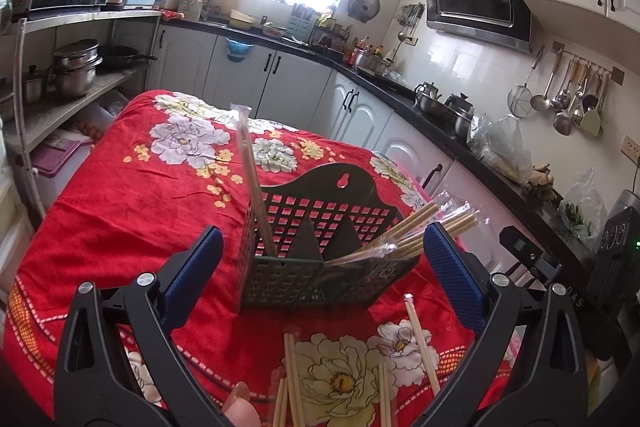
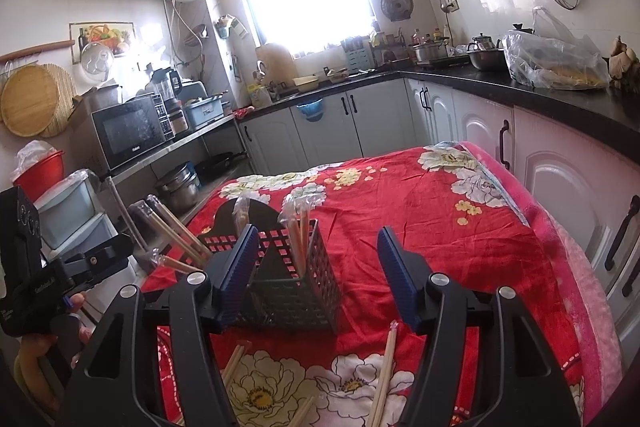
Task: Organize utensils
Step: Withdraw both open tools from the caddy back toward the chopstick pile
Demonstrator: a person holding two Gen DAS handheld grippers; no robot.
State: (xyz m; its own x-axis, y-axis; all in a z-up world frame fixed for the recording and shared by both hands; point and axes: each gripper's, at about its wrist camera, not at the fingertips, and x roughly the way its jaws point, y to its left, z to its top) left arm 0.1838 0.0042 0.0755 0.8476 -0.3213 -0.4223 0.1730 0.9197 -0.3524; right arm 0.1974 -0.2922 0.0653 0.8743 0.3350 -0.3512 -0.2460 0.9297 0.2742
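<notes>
A dark grey perforated utensil basket stands on the red flowered cloth. One plastic-wrapped chopstick pair stands upright in its left compartment. A wrapped bundle leans out of the right one. Loose chopsticks lie on the cloth in front. My left gripper is open wide before the basket, with nothing held. In the right wrist view the basket sits just behind my open right gripper, whose pads touch nothing. More loose chopsticks lie beneath it.
The cloth covers a table between kitchen counters. White cabinets run close along its right side and a metal shelf with pots stands at the left. A hand holds the left gripper's body at the far left.
</notes>
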